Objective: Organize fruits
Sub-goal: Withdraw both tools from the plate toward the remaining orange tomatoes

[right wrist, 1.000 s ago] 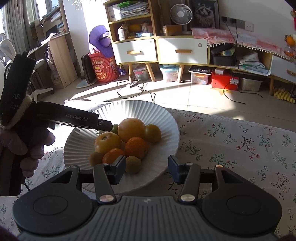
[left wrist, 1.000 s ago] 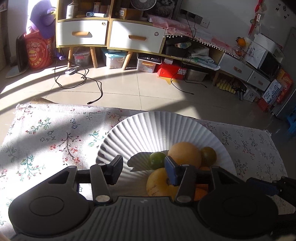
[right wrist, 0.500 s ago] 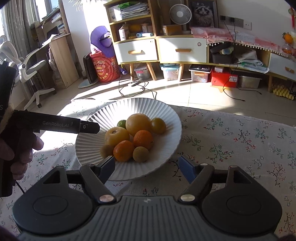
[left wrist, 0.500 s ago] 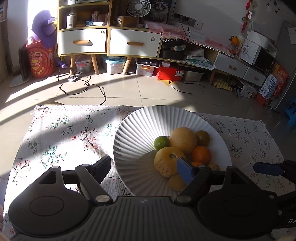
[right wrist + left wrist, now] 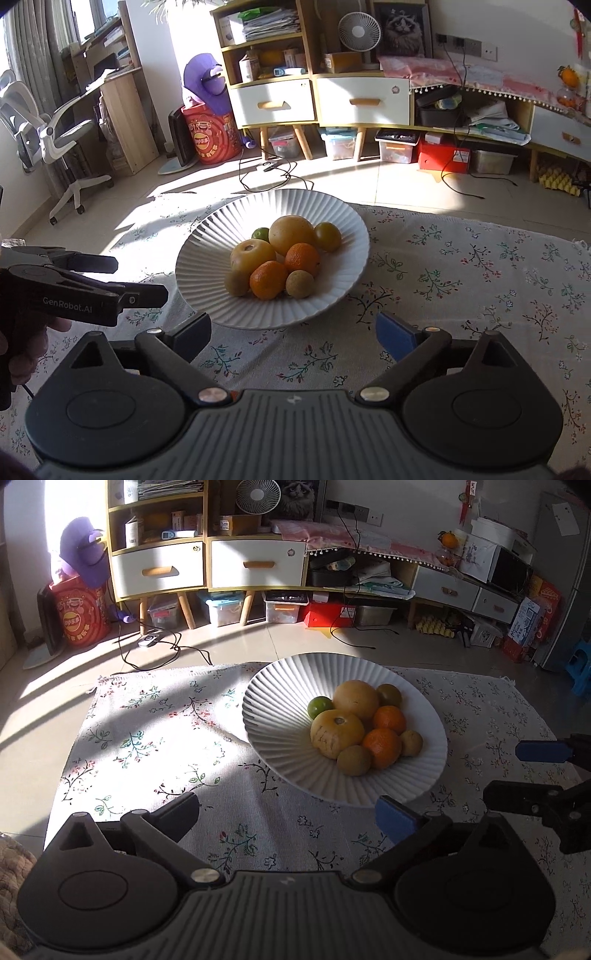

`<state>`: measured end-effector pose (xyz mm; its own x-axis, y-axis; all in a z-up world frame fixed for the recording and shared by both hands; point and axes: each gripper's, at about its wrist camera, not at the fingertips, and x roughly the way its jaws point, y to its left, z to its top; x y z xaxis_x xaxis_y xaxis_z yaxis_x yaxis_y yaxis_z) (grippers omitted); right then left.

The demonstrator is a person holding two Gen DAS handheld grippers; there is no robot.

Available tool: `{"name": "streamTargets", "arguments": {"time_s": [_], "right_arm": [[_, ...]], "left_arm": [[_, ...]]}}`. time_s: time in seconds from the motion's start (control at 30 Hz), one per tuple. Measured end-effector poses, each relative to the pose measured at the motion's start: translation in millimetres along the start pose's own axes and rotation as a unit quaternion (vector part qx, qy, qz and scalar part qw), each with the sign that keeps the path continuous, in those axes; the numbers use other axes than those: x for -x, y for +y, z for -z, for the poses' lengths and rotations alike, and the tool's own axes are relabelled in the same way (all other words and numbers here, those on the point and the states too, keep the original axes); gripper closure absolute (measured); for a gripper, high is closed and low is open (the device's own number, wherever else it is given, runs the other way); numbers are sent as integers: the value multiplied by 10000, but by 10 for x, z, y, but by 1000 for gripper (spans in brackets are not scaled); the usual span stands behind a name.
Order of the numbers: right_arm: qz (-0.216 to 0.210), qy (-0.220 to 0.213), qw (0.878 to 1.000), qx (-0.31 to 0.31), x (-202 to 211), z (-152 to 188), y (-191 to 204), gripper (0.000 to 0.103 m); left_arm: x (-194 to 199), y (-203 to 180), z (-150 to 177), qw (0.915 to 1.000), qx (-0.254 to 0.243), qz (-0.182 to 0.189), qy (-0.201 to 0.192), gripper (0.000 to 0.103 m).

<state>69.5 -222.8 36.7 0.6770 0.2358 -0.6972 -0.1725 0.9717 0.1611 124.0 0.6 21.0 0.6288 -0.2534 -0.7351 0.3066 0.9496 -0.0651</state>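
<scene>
A white ribbed plate [image 5: 280,716] [image 5: 207,258] on a floral tablecloth [image 5: 155,738] holds several fruits: a large yellow-orange one [image 5: 355,699], a yellow apple-like one [image 5: 337,733], two oranges [image 5: 382,747] [image 5: 269,279], a green lime [image 5: 320,706] and small brownish ones [image 5: 300,283]. My left gripper [image 5: 291,812] is open and empty, short of the plate's near left rim. My right gripper [image 5: 293,330] is open and empty, just in front of the plate. Each gripper shows at the other view's edge.
Beyond the table lies a tiled floor with cables [image 5: 159,650], a cabinet with white drawers [image 5: 255,565], storage boxes [image 5: 221,609] and an office chair [image 5: 55,133]. The tablecloth spreads to the left [image 5: 140,731] and right [image 5: 480,277] of the plate.
Both grippers have pulled back from the plate and their jaws have opened wider. The left gripper, earlier over the fruits, now sits short of the plate. The fruits stay in the plate.
</scene>
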Motion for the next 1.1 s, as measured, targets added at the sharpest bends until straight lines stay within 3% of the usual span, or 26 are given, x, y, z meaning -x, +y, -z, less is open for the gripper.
{"name": "streamTargets", "arguments": {"time_s": [0.73,0.83,1.1], "right_arm": [[-7,178,9990,399,199,387,355,4],[-66,171,9987,483,213,401,392,4],[-306,275,9963,761,208,506,560,3]], "left_arm": [[403,-8,597,9994,-328,88,46,10],[417,-40,672,9990,-417,-103,95,10],[470,-76,825,9956,-865,-102,352,10]]}}
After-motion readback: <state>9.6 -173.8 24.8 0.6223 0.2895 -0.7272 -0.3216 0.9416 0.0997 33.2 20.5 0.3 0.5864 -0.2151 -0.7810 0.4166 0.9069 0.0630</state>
